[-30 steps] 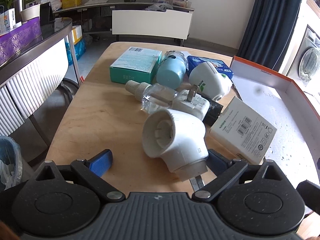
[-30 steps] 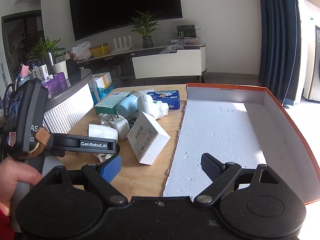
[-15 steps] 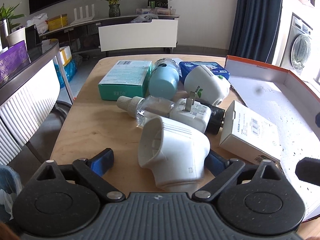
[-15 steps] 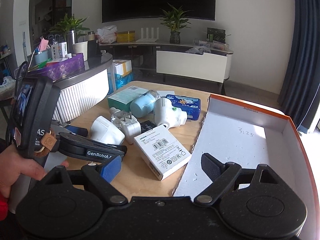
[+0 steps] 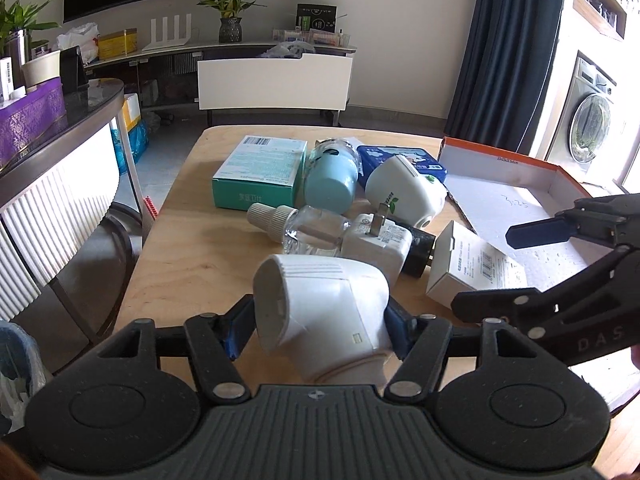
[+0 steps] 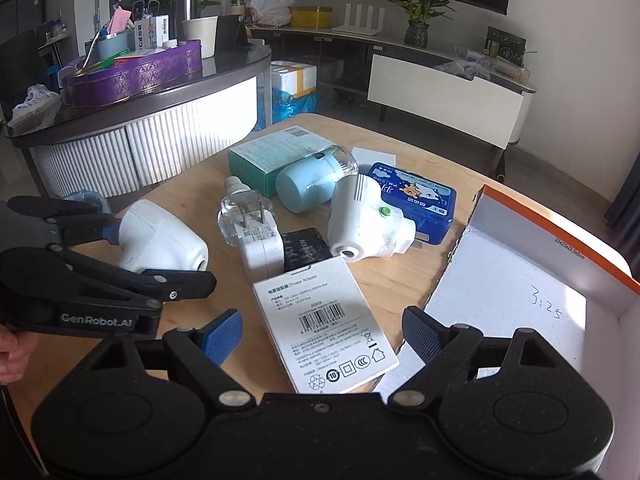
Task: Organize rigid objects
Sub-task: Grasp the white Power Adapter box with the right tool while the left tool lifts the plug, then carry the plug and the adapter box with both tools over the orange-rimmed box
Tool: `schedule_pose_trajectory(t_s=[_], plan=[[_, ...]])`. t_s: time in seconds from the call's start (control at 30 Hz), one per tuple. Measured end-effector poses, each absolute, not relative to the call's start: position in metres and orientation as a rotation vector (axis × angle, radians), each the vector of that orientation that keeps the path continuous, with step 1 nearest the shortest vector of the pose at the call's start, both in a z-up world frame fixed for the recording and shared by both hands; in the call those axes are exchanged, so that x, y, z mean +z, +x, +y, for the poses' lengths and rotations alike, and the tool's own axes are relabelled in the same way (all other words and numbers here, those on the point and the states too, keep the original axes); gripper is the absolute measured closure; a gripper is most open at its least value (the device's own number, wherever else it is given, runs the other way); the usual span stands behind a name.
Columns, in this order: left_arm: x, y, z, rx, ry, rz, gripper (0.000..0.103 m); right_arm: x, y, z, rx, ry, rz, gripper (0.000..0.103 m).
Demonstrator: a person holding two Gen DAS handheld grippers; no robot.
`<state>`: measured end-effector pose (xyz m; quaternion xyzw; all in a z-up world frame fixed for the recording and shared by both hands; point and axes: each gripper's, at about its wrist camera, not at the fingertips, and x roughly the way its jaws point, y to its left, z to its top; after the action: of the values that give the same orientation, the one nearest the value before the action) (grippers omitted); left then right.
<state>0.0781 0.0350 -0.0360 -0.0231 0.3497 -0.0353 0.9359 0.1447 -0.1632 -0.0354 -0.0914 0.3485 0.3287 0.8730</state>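
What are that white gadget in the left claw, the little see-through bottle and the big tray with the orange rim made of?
White gadget: looks like hard moulded plastic, matte, with crisp ridges and seams. See-through bottle: clear and glossy, glass or plastic, I can't tell; its ribbed cap looks plastic. Tray: seemingly cardboard, with a thin folded orange wall and a dull white floor with handwriting on it.

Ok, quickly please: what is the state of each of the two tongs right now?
Left tongs: closing on the white plug-in device, pads at its sides.
Right tongs: open, holding nothing, over the white box.

Matt white plastic plug-in heater; pale smooth wood worktop; glossy clear bottle; cardboard box.
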Motion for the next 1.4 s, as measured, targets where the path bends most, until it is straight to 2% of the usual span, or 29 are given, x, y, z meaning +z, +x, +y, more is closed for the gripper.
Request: schedule_pose_trajectory(t_s=[0.13, 0.2, 0.23, 0.27, 0.93, 1.4], plan=[[-0.035, 0.076, 0.039, -0.065, -0.067, 0.728, 0.036, -0.045, 0.161, -0.151, 0.7, -0.173, 0.799, 0.002], [-0.034, 0.076, 0.039, -0.06, -0.066, 0.727, 0.036, -0.048, 0.164, -0.151, 0.69, -0.144, 0.82, 0.011], [-0.033, 0.075, 0.039, -0.058, -0.069, 0.726, 0.036, -0.048, 0.163, -0.152, 0.694, -0.123, 0.824, 0.024], [-0.032, 0.074, 0.038, -0.059, -0.071, 0.726, 0.036, -0.048, 0.163, -0.153, 0.692, -0.101, 0.827, 0.031], [0.01, 0.081, -0.004, -0.146, -0.102, 0.665, 0.036, 0.018, 0.124, -0.227, 0.438, 0.12, 0.645, 0.032], [0.024, 0.096, -0.039, -0.247, -0.102, 0.651, 0.036, 0.027, 0.12, -0.277, 0.307, 0.162, 0.622, 0.032]])
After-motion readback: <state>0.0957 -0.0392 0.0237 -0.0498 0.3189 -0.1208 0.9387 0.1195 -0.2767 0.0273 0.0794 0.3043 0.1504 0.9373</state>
